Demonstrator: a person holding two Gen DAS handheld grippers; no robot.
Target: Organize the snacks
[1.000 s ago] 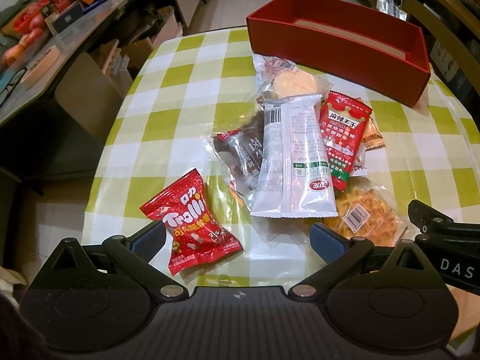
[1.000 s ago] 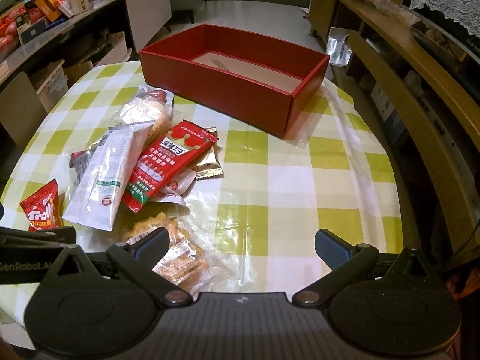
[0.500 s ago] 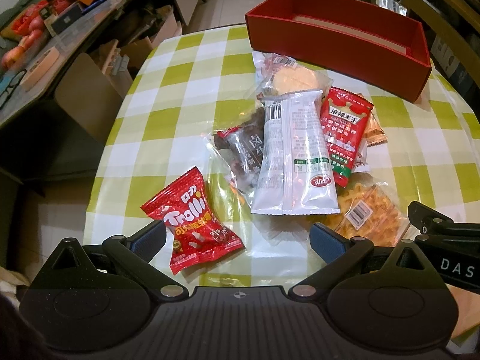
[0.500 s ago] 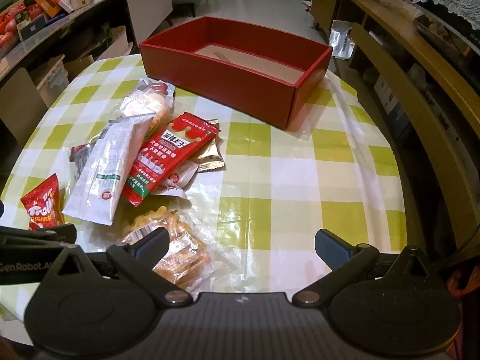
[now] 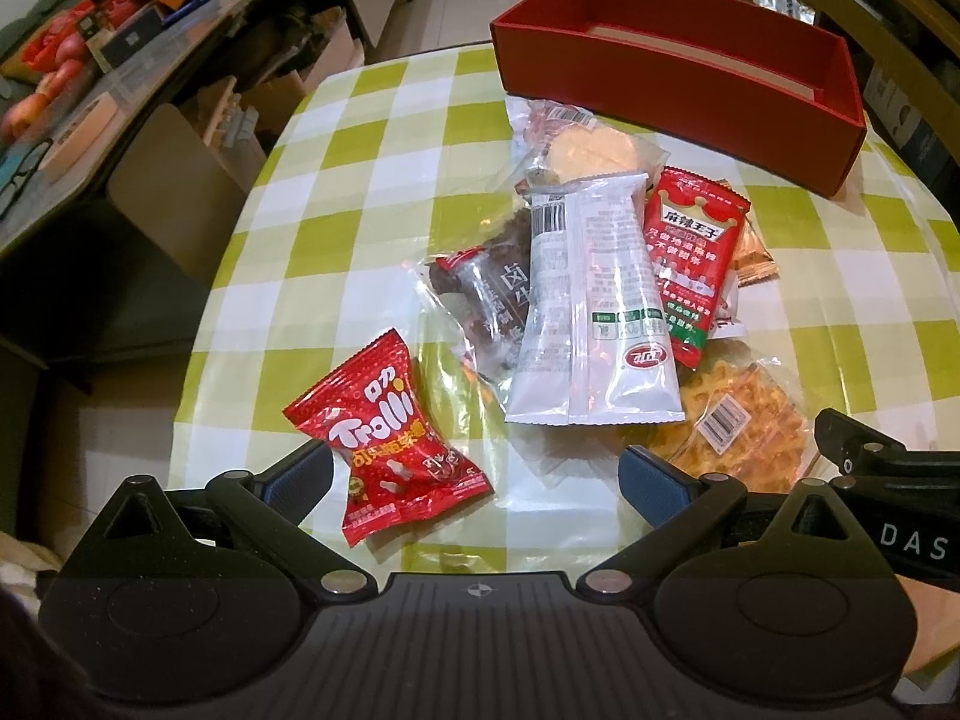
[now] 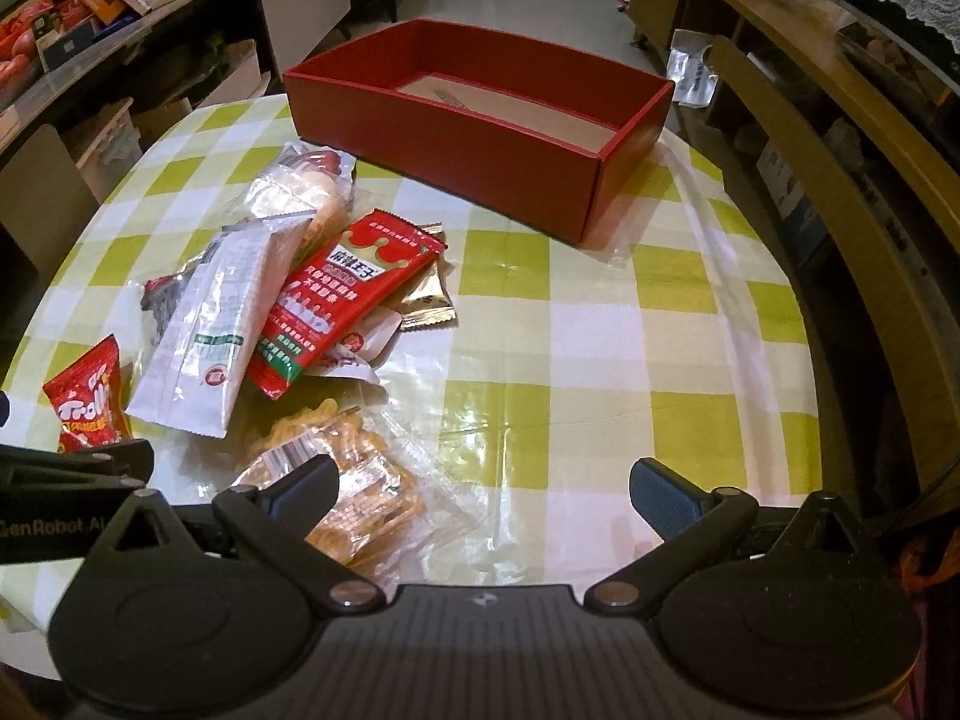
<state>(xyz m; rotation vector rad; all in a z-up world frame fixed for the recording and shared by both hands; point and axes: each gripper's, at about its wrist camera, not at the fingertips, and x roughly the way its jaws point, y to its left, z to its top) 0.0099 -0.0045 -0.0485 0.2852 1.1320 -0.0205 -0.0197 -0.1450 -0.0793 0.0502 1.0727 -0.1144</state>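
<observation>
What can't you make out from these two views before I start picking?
- Red box floor: left view, near wall hides it; right view shows only part.
- Dark snack: both views, half under the white pack.
- Gold sachet: mostly under the red strip pack, print too small.
- Orange crisps: right view, left finger covers part.

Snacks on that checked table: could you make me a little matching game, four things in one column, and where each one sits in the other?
Things:
1. Trolli gummy packet
2. long white packet
3. red box
4. clear bag of fried orange snacks

Places:
A. far end of the table, nothing in it
B. by the left gripper's left fingertip
C. top of the pile, over a dark packet
D. by the right gripper's left fingertip

Pairs: 1-B, 2-C, 3-A, 4-D
</observation>
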